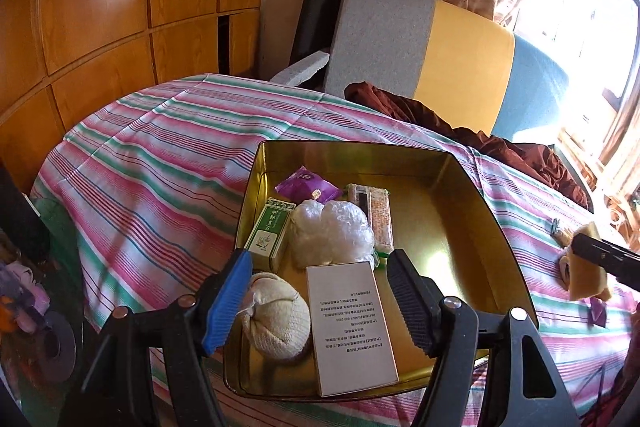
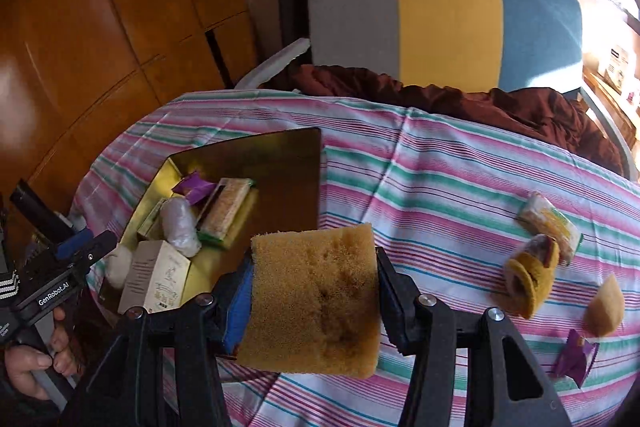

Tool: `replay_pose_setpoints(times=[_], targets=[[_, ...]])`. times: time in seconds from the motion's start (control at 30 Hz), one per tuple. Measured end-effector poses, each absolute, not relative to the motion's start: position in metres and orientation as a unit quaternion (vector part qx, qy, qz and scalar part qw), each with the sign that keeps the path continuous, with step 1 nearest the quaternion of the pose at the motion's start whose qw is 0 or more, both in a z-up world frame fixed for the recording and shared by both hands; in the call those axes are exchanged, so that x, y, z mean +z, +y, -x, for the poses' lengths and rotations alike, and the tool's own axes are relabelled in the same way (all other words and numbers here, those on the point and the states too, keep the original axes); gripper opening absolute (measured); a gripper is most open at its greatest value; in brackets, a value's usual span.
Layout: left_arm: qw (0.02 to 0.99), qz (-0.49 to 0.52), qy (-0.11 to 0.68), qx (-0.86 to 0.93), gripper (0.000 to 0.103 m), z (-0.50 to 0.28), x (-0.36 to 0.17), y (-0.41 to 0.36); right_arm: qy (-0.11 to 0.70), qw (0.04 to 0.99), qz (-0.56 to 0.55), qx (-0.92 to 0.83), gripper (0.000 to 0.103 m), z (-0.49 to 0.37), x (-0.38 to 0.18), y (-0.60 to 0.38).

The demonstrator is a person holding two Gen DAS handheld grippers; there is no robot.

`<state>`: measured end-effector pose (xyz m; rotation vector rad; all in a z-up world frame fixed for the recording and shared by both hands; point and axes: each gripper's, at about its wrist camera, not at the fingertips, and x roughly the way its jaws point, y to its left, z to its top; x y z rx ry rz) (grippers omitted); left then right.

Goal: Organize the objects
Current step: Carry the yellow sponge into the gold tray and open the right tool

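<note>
Now, through your left wrist camera, your left gripper [image 1: 320, 303] hangs with its jaws spread wide and nothing between them, poised over the near end of the gold tin [image 1: 472, 187]. Between its fingers lie a white booklet box [image 1: 350, 327] and a cloth ball [image 1: 276, 319]; just ahead sit a plastic-wrapped bundle [image 1: 332, 231], a green box [image 1: 268, 231], a purple packet [image 1: 308, 185] and a snack bar [image 1: 380, 215]. Through your right wrist camera, your right gripper [image 2: 314, 299] is clamped on a tan sponge [image 2: 316, 299], held above the striped tablecloth [image 2: 420, 167] just right of the tin. Off to its right lie a yellow pad [image 2: 532, 275], a wrapped snack [image 2: 550, 223] and a sponge piece [image 2: 606, 307].
</note>
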<state>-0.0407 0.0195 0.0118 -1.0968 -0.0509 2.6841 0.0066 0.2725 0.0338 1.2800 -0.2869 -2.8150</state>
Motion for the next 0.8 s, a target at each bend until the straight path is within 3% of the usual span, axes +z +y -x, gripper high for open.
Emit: replay_pose_setpoints(times=[0.53,0.63,0.8], targets=[[0.094,0.381,-0.041,0.919,0.071,0.034,0.005,-0.014,-0.097,0.123,-0.497,-0.853,0.057,0.043,-0.037,0.183],[0.091,0.382,-0.044,0.918,0.072,0.034,0.003,-0.017,-0.111,0.157,-0.512,-0.837,0.07,0.041,-0.047,0.172],[0.087,0.377,-0.035,0.921,0.073,0.032,0.004,-0.016,-0.112,0.157,-0.515,-0.835,0.071,0.036,-0.051,0.173]])
